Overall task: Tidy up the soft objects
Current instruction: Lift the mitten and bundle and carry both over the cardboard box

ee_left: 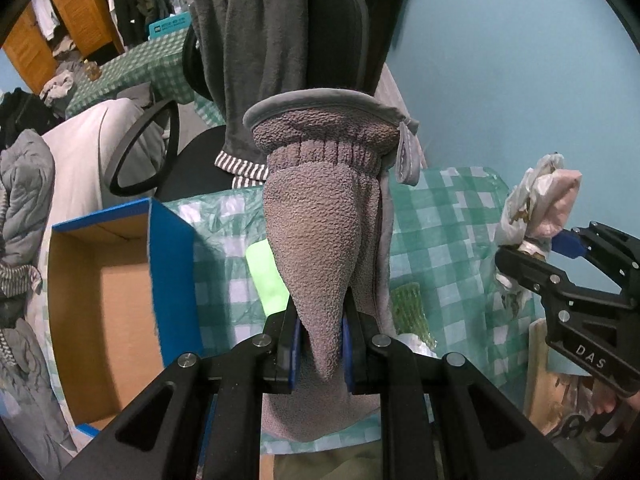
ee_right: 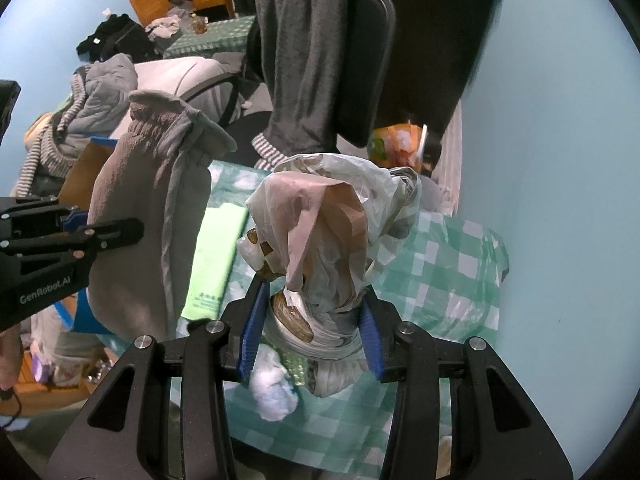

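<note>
My left gripper [ee_left: 320, 354] is shut on a grey fleece mitten [ee_left: 324, 216] and holds it upright above the green checked tablecloth [ee_left: 452, 216]. The mitten also shows at the left of the right wrist view [ee_right: 136, 216], with the left gripper [ee_right: 100, 232] clamped on it. My right gripper [ee_right: 312, 328] is shut on a bundle of crumpled plastic bags [ee_right: 332, 232], white and pinkish, held above the cloth. That bundle [ee_left: 536, 200] and the right gripper [ee_left: 536, 248] show at the right of the left wrist view.
An open blue cardboard box [ee_left: 104, 280] stands at the table's left. A light green flat pack [ee_right: 216, 256] and a white tissue wad [ee_right: 272, 392] lie on the cloth. A black office chair [ee_left: 336, 28] draped with a dark grey towel [ee_left: 248, 52] stands behind. Piled clothes sit at left.
</note>
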`<state>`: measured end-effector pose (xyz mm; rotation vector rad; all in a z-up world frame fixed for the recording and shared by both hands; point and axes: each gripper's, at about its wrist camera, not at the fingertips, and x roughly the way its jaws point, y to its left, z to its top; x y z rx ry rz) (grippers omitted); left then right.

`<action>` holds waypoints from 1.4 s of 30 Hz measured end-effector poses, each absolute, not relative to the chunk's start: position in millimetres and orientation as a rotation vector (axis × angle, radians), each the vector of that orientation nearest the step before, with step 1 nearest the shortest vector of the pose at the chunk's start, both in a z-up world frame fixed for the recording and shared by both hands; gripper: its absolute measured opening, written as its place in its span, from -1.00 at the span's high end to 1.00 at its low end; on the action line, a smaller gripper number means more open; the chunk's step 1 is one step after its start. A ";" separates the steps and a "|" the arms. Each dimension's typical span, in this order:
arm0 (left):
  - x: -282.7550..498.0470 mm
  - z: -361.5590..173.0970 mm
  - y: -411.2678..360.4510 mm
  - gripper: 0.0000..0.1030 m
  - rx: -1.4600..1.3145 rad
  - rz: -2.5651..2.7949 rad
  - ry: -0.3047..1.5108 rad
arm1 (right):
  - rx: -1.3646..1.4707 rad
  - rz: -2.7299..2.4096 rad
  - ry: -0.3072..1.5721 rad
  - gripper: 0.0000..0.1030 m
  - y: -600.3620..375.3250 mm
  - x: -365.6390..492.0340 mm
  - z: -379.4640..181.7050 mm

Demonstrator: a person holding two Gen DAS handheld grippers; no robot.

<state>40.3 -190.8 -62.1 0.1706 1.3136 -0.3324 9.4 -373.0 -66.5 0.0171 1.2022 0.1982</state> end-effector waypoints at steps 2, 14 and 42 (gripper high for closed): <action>39.0 -57.2 -183.9 0.69 0.169 -0.330 1.305 | 0.014 0.201 1.195 0.17 -367.1 10.0 -62.1; 28.4 -31.2 -143.4 0.69 0.161 -0.320 1.253 | 0.005 0.250 1.154 0.17 -325.3 16.3 -38.6; 35.9 -15.1 -7.7 0.69 0.058 -0.121 1.226 | -0.059 0.467 1.133 0.17 -188.1 58.0 -31.3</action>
